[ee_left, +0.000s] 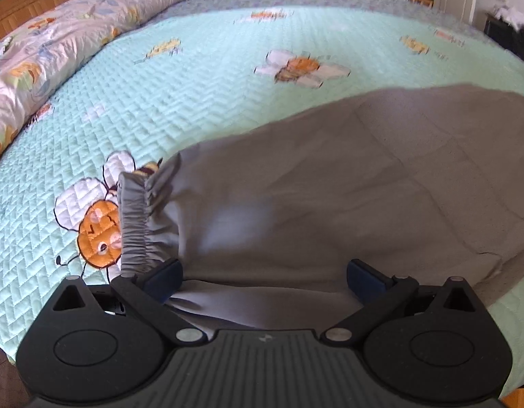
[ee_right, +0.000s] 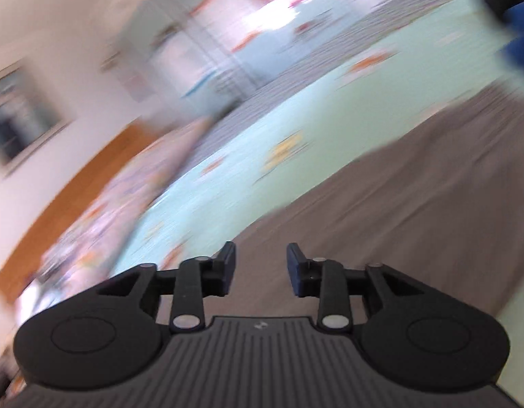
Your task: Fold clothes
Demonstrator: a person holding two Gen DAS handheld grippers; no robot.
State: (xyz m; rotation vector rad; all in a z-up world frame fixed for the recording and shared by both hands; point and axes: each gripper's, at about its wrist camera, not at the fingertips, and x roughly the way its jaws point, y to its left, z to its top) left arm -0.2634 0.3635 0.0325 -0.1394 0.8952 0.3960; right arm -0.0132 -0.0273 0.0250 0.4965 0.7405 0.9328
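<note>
We see a grey garment (ee_left: 347, 183) lying spread flat on the mint quilted bedspread (ee_left: 200, 78), reaching from the near edge toward the far right. Its gathered elastic band (ee_left: 134, 224) stands bunched at the near left, over an embroidered bee (ee_left: 98, 227).

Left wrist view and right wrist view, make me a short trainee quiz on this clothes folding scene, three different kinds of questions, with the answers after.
1. True or false: the left tongs are clamped on the grey garment.
2. Multiple choice: the garment's elastic band lies over A) a pillow, B) a bee pattern on the quilt, C) the floor.
3. Fill in: in the right wrist view, the right tongs stand open with ____ between the pads.

Key
1. False. Both pads stand wide apart, with cloth passing beneath them.
2. B, the bee pattern on the mint quilt.
3. Nothing; grey cloth only lies beyond them.
</note>
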